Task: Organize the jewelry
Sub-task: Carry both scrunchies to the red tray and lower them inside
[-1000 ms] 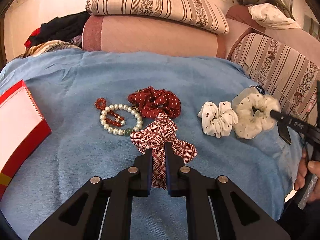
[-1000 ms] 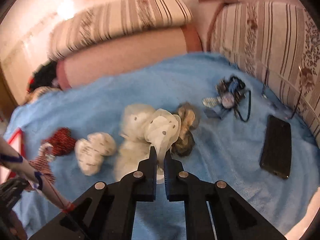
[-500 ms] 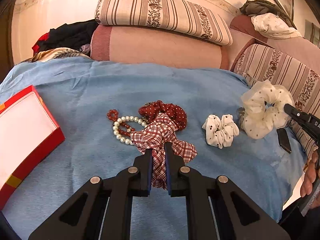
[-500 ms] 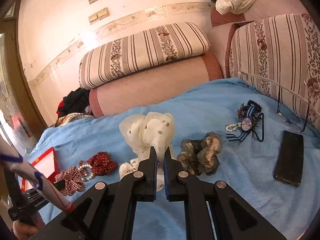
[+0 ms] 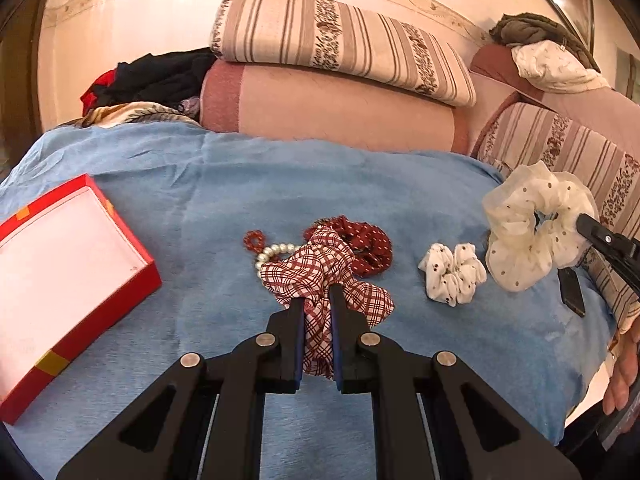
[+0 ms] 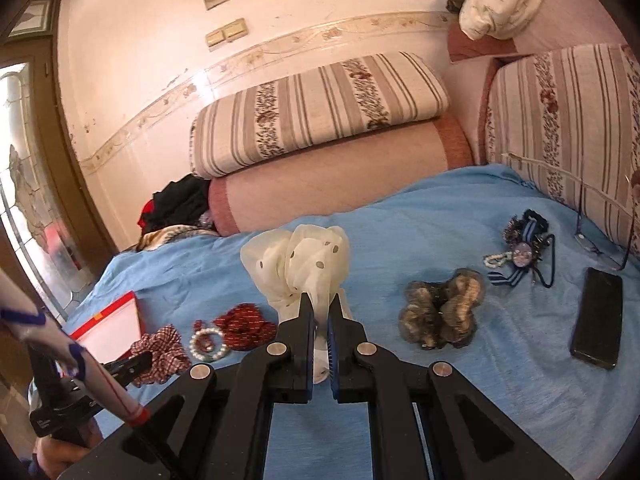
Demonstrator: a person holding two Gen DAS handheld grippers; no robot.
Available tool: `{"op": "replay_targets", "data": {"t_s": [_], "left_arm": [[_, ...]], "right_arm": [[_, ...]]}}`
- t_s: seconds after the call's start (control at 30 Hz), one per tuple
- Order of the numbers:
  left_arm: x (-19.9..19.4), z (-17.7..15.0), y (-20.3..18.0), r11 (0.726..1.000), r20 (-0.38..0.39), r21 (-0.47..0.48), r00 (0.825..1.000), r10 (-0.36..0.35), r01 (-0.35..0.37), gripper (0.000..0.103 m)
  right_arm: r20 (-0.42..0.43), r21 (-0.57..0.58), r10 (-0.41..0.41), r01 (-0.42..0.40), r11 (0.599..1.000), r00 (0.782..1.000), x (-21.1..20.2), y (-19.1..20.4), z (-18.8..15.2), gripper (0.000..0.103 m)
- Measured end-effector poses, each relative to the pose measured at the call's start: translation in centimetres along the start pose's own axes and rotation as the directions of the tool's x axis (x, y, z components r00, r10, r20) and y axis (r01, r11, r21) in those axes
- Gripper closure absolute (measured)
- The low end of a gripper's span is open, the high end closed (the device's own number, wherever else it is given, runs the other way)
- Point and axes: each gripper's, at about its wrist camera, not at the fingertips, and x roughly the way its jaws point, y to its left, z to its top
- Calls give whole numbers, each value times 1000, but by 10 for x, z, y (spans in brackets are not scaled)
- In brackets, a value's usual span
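Plaid scrunchie (image 5: 320,276), centre frame in the left view: your left tool (image 5: 317,308) is clamped on its near ruffle. Soft, light, floppy; grip bunched fabric, not a loose edge. Cream dotted scrunchie (image 6: 298,268), centre of the right view, pinched in your right tool (image 6: 319,312), clear of the blue bedspread (image 5: 360,184); sheer, probably slippery. Pearl bracelet (image 5: 274,252) lies just behind the plaid. Open red box (image 5: 60,264) sits at left, likely destination.
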Motion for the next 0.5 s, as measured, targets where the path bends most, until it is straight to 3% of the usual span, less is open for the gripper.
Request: {"op": "replay_targets", "data": {"t_s": [0.23, 0.5], "left_arm": [[-18, 7, 24, 999, 35, -43, 999, 28, -26, 92], [-47, 16, 75, 986, 77, -135, 992, 105, -94, 92]], "right_arm": [[-11, -32, 80, -80, 996, 997, 1, 41, 2, 97], [-75, -40, 213, -217, 975, 974, 24, 102, 6, 97]]}}
